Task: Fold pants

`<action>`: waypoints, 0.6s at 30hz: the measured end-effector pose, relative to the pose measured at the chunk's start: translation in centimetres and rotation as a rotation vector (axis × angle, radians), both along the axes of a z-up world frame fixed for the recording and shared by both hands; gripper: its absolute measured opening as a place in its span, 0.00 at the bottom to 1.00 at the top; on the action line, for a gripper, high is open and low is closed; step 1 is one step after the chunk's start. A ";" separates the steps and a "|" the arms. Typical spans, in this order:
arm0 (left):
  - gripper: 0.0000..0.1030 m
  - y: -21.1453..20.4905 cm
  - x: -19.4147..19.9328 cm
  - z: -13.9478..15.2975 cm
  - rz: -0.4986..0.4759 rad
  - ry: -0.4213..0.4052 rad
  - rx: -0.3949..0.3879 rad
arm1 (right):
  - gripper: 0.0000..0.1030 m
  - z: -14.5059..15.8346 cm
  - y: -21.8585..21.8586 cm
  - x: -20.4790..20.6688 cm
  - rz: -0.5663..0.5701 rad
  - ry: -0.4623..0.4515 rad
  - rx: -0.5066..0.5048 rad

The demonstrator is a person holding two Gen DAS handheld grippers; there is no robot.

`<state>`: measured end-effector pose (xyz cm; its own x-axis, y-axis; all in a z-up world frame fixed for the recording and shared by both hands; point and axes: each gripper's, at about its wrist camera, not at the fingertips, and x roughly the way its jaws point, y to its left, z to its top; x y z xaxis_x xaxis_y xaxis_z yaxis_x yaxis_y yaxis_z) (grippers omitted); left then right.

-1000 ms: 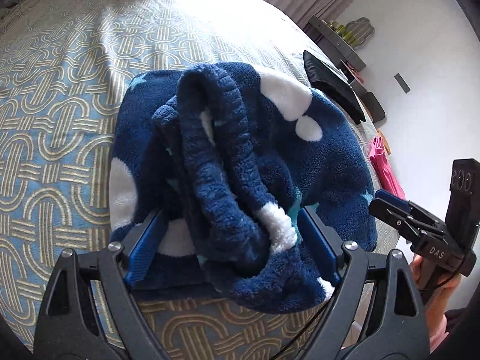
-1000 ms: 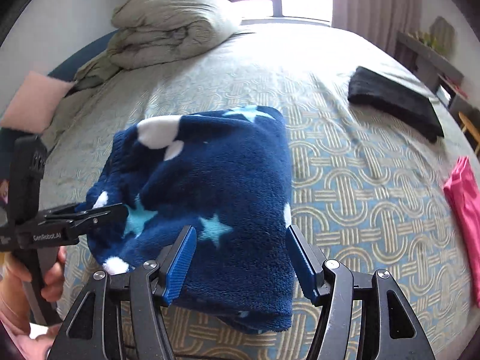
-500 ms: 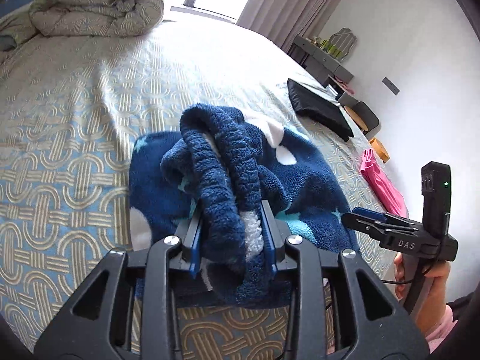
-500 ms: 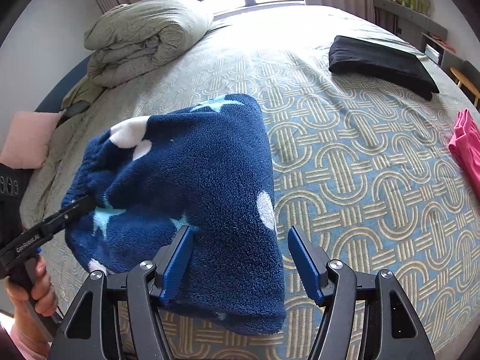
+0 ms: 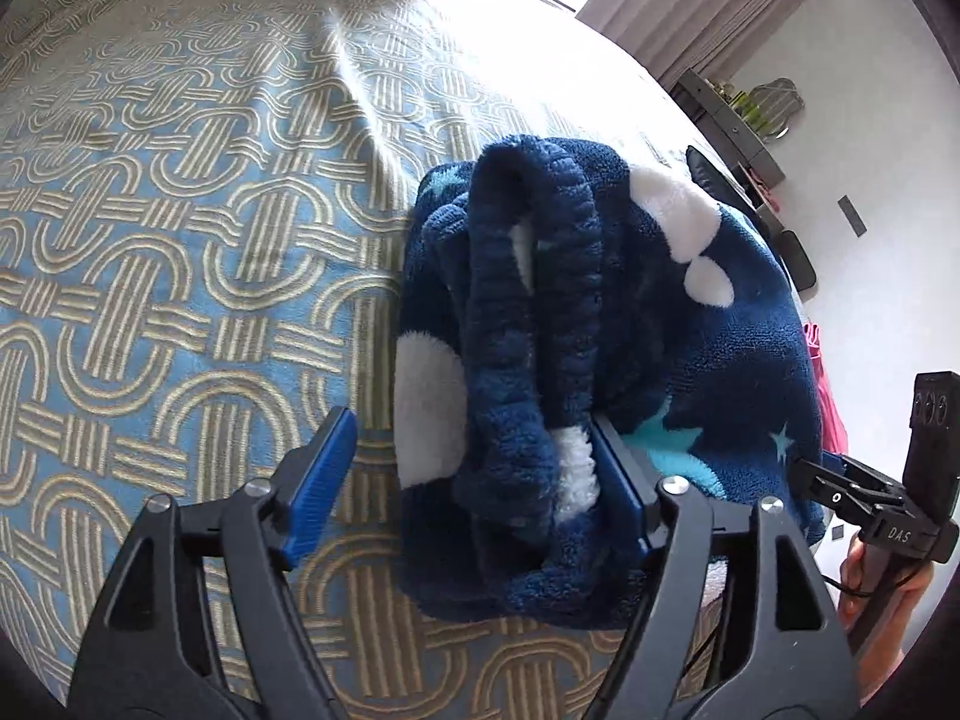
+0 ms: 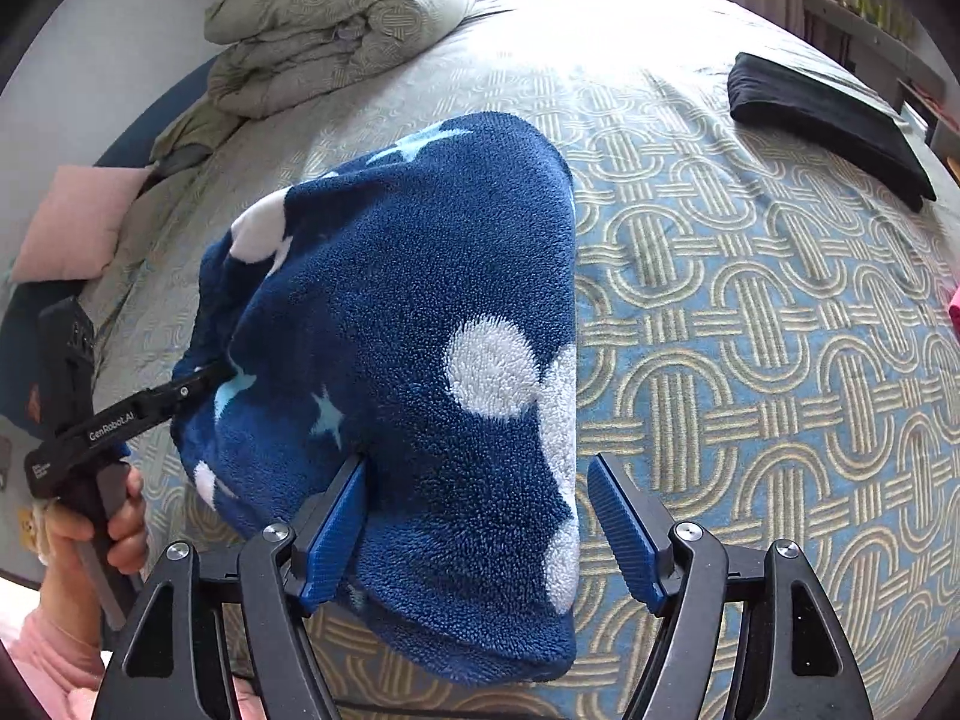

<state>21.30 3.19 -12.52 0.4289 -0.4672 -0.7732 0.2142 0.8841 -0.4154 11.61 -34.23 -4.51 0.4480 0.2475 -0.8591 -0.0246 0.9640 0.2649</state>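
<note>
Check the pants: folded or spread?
Folded: the pants lie as a compact layered bundle on the bed, waistband doubled on top.

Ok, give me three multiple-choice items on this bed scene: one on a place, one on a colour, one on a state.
1. Where does the folded black garment lie?
A. on the patterned bedspread, right of the pants
B. on the pink cushion
C. under the pants

2. What colour is the fleece of the star-patterned pants?
A. grey
B. navy blue
C. red

3. How does the right hand-held gripper stand?
A. shut on the duvet
B. out of view
C. open, astride the pants' edge

Key: 1 A, it rests on the bedspread, far right; 2 B, dark blue pile with white spots; 3 C, its right pad stands clear of the fleece.
</note>
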 end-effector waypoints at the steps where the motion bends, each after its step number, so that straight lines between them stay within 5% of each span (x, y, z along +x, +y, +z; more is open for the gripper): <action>1: 0.77 0.0 -0.1 0.1 0.001 -0.004 0.004 | 0.73 0.1 -0.1 0.1 0.002 0.003 0.003; 6: 0.78 -0.5 -0.6 0.6 -0.003 -0.030 0.042 | 0.73 1.1 -0.3 0.8 0.012 -0.016 -0.034; 12: 0.81 -1.0 -0.7 0.9 -0.008 -0.047 0.075 | 0.73 3.5 1.1 3.7 0.071 -0.091 -0.192; 18: 0.96 -0.7 0.1 0.2 0.014 -0.054 0.090 | 0.73 3.1 3.3 9.0 0.098 -0.072 -0.215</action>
